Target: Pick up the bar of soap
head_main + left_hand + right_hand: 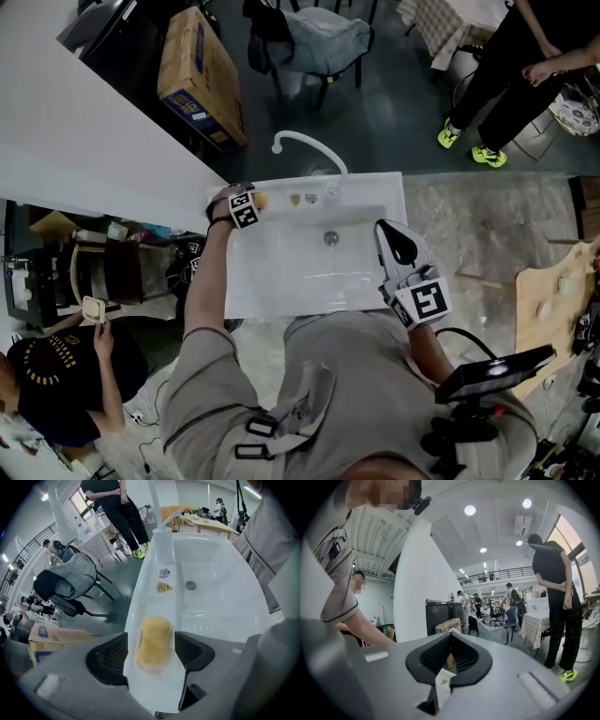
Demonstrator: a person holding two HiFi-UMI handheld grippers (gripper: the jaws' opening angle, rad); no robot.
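Note:
The yellow bar of soap (153, 641) lies in a shallow hollow on the back ledge of the white sink (220, 588), at its left corner; in the head view the soap (262, 200) is a small yellow spot. My left gripper (151, 637) straddles it with the jaws wide, one pad on each side, and a strip of white ledge shows between the left pad and the soap. In the head view the left gripper (253, 201) sits at that corner. My right gripper (398, 246) hovers over the sink's right side, tips together, holding nothing; in its own view the right gripper (450, 637) points out at the room.
A white faucet (305, 145) rises behind the sink (281, 281), with a drain (330, 238) in the basin and two stickers (164, 581) on the ledge. A cardboard box (197, 70) and a draped chair (319, 37) stand beyond. A person (525, 66) stands at upper right.

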